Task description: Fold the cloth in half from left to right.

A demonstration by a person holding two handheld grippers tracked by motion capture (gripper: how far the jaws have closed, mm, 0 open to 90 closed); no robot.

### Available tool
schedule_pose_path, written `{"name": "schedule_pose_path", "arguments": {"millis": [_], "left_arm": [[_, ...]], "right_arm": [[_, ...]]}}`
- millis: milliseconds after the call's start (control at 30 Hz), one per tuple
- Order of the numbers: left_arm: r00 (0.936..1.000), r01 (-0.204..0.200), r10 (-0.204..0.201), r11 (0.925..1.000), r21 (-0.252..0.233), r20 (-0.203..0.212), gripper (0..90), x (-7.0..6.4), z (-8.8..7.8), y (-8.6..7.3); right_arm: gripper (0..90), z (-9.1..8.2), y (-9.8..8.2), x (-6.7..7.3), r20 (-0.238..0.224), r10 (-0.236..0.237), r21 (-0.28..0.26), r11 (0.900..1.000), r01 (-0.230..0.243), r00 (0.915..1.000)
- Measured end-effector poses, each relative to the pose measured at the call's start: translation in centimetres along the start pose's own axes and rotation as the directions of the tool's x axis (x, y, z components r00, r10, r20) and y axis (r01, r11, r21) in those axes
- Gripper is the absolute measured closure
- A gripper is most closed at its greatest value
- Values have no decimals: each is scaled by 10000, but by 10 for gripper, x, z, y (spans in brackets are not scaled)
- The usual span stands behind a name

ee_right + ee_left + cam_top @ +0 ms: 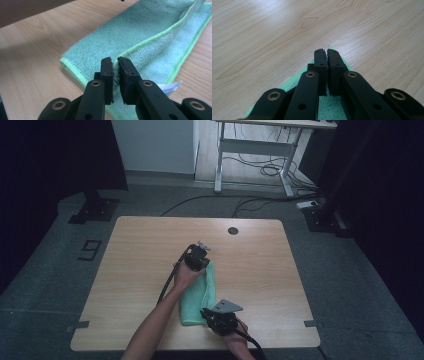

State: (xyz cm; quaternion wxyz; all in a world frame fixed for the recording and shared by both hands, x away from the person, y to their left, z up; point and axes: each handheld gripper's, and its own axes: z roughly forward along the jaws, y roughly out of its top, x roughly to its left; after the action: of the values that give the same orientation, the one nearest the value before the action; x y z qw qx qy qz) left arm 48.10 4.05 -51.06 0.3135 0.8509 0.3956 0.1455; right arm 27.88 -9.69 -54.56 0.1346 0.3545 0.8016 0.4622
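Observation:
A green microfibre cloth (196,299) lies folded lengthwise on the wooden table (140,250), just right of the middle. My left gripper (204,265) stands at the cloth's far end, pointing down. In the left gripper view its jaws (327,51) are together on the corner of the cloth (287,85), whose tip peeks out past them. My right gripper (207,313) is at the near end. In the right gripper view its jaws (114,60) pinch a raised hemmed edge of the cloth (140,32), with a white label (170,88) beside them.
A round cable hole (233,230) sits near the table's far edge. Beyond the table stand a white desk frame (252,145) with cables on the floor and black stand bases (94,210) at both sides.

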Motion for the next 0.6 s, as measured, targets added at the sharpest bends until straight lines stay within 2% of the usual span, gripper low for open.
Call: {"name": "schedule_pose_path", "arguments": {"millis": [600], "left_arm": [[9999,-119,119,9999,-22,7,847,-4,6,3]], "right_arm": [[800,-4,-7,-11,11,318,224,9992,-319,9995]]}}
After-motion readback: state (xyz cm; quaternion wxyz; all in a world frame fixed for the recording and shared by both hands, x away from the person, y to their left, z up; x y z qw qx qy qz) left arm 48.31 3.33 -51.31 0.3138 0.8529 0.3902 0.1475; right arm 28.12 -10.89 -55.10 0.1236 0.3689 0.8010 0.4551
